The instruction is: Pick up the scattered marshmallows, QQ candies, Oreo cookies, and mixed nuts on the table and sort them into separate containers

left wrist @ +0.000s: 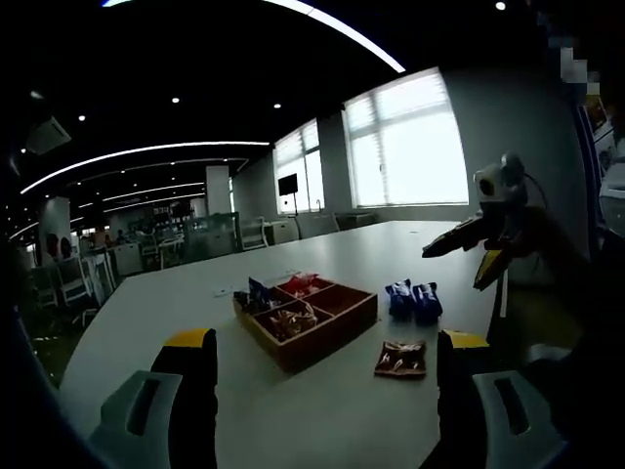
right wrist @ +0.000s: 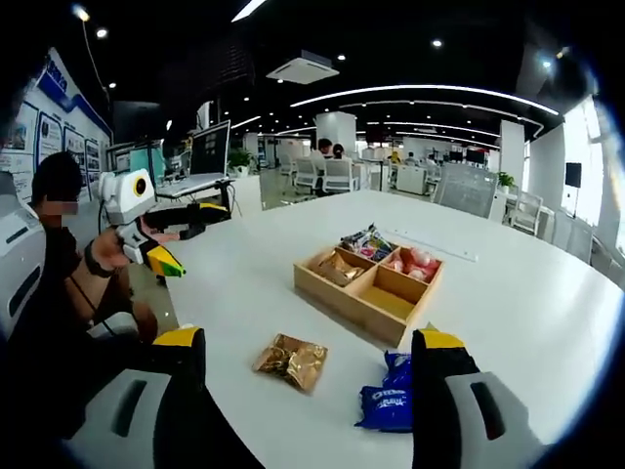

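Where nut packet (right wrist: 292,361) lies, Oreo packs (right wrist: 389,396) flank tray (right wrist: 366,298).

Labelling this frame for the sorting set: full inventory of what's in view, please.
Wooden four-compartment tray: one, light wood, middle of the table.
Tray contents: brown packets in one compartment, dark mixed packets in a second, pink-red packets in a third; the fourth looks bare.
Blue Oreo packets: apparently two, on the table beside the tray.
Golden-brown nut packet: one, flat on the table in front of the tray.
White round table: one, carrying all of the above.
Office desks, chairs and monitors: several, background.
Bright windows: several, far wall.
Left gripper: yellow-tipped black jaws, apart, nothing between.
Right gripper: same build, jaws apart, above the loose packets.
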A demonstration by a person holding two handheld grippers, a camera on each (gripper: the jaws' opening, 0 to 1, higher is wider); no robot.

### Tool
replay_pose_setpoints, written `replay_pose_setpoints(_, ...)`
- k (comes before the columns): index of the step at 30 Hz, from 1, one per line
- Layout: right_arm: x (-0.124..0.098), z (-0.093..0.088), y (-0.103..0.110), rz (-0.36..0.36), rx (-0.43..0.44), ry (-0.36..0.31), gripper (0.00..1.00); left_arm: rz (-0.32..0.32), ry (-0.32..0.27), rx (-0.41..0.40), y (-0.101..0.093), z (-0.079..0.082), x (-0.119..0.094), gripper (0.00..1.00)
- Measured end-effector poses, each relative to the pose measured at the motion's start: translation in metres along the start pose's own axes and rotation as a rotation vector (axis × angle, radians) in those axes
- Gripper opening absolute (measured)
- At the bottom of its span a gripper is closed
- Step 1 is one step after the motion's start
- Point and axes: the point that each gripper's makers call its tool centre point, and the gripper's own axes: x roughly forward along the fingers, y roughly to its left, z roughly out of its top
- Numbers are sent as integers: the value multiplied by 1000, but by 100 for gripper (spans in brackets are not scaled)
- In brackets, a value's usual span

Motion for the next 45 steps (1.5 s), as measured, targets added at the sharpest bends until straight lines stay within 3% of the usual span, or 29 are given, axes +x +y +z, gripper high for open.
replay_pose_setpoints(12, 37, -22, 0, 49, 14, 72, 80, 4, 8, -8, 3, -3, -2, 96)
replay_pose_setpoints(23, 63, -42, -6, 27, 8, 132, 76, 1, 23, -13, 2, -9, 2, 94)
replay_pose_setpoints(27, 69, -51, -11, -18, -35, 172, 74, -3, 28, -16, 1, -10, 2, 94)
replay_pose_setpoints(33, 75, -56, -8, -16, -43, 182, 71, -6, 36, -16, 0, -14, 4, 94)
replay_pose_setpoints(37, 77, -53, -7, -7, -61, 152, 60, -8, 38, -14, -1, -14, 5, 94)
replay_pose_setpoints(45, 84, -62, -1, 14, -61, 183, 60, -11, 45, -15, -2, -16, 6, 93)
